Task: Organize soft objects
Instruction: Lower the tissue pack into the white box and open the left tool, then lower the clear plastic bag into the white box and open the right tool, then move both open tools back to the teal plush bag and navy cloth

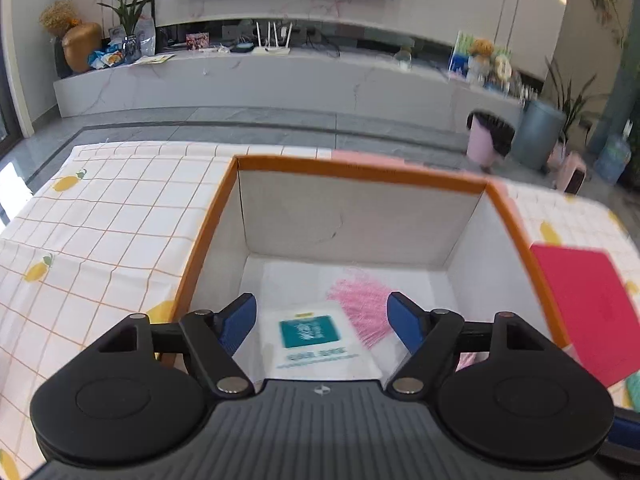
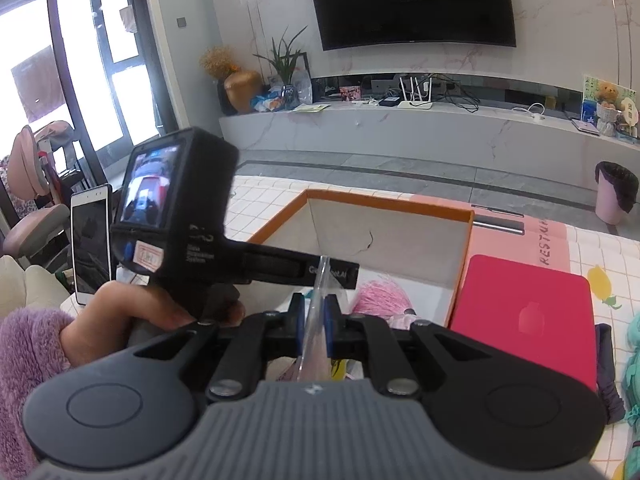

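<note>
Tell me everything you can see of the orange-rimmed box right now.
The box is open-topped with an orange rim and plain white card-like walls, the far wall showing a thin dark crack. It stands upright on the checked tablecloth. Inside lie a white packet with a teal label and a pink tassel bundle.

You have a matt white cardboard box with orange rim (image 1: 352, 170); inside, at 6 o'clock, a glossy plastic-wrapped white packet (image 1: 316, 340). The checked tablecloth (image 1: 100, 216) looks smooth; your purple sleeve (image 2: 24, 344), fleecy.
</note>
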The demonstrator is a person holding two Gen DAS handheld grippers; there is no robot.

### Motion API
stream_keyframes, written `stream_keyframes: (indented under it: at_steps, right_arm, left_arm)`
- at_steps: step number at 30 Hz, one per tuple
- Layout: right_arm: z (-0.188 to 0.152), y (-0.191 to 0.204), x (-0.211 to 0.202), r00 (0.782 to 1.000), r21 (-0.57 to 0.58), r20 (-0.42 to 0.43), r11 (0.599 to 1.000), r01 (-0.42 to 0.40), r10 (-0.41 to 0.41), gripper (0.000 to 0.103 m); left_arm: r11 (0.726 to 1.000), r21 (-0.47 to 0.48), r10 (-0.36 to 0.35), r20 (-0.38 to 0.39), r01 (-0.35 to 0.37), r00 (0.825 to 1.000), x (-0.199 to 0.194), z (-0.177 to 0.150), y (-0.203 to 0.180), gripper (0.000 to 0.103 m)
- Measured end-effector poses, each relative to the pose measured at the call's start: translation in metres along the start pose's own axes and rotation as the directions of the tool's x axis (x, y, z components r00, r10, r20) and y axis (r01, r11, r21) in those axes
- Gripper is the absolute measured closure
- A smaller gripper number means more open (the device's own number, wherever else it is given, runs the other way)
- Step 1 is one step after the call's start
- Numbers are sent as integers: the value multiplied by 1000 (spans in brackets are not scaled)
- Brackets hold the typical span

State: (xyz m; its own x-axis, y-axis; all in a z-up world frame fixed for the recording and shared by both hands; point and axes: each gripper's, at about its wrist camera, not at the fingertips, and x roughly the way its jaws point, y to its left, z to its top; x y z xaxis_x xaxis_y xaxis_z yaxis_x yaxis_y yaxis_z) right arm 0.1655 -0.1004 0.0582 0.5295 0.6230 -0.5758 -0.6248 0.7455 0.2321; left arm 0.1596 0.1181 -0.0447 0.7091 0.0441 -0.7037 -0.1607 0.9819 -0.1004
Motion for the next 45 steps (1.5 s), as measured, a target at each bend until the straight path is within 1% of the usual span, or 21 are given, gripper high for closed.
stream_keyframes:
  at_steps: [3,5,9,10,12,14,15,17,21,23,24,27,29,31,33,36,38,40,41,43,45]
  right_arm:
    - [2,-2,-3,1000,16,14,1000,-17,17,95]
    - [2,-5,-4,998,44,15,997,-68,67,95]
    - [1,-9,-2,985,114,30,978,-173,171,95]
    - [0,-8,-2,979,119,36,972,-203,200,95]
    - [0,-7,-3,967,130,55,959,-254,248,91]
    - [-1,-5,0,962,132,45,953,-273,270,91]
    - [-2,-4,2,964,125,26,956,-266,265,91]
    - [-5,-3,10,976,110,-20,970,-216,219,91]
    - [-15,-8,27,984,98,-139,991,-94,107,91]
    - [-18,-8,36,979,66,-199,998,-24,36,91]
    - [-19,-7,38,978,44,-208,999,-2,11,91]
    - [-23,-6,44,969,2,-246,1000,14,-13,91]
    - [-27,-4,44,966,-44,-254,998,46,-56,90]
    - [-27,2,43,961,-114,-247,988,100,-126,84]
    - [-27,5,41,958,-156,-232,979,132,-166,67]
    - [-26,10,36,962,-177,-224,977,119,-157,56]
    - [-24,12,33,963,-188,-219,976,114,-154,51]
    - [-23,13,31,965,-196,-217,975,104,-147,50]
    - [-22,13,29,966,-185,-221,978,92,-132,49]
    - [-19,10,26,971,-149,-222,987,60,-92,42]
    - [-16,11,23,974,-134,-213,990,48,-76,35]
  left_arm:
    - [998,-61,-33,38,35,999,-12,4,9,15]
    - [995,-88,-36,62,41,997,-23,4,17,14]
    - [990,-129,-42,85,53,996,-40,-8,34,13]
    - [986,-149,-58,99,73,993,-44,-10,39,13]
    - [976,-183,-93,134,117,987,-51,-9,47,12]
    - [965,-216,-114,154,147,981,-55,-4,51,6]
    - [958,-239,-123,166,161,978,-56,-3,54,5]
    - [943,-286,-122,173,168,977,-56,-2,58,5]
    - [949,-301,-63,107,92,992,-46,0,63,4]
    - [947,-312,-51,92,78,994,-43,0,66,4]
    - [946,-313,-54,87,79,995,-43,1,67,4]
    - [950,-295,-81,85,103,993,-42,1,68,4]
    - [956,-274,-87,87,108,992,-41,-2,65,4]
    - [966,-240,-78,82,95,994,-41,-5,60,4]
    - [976,-203,-68,78,82,995,-41,-5,54,4]
    - [985,-162,-49,76,61,996,-40,-6,48,4]
    - [986,-157,-44,75,56,996,-40,-7,47,4]
    - [986,-154,-45,74,56,996,-40,-7,47,4]
    - [986,-155,-46,72,57,996,-40,-7,47,4]
    - [986,-155,-47,68,57,997,-40,-7,47,4]
    - [987,-148,-45,68,55,997,-40,-6,47,4]
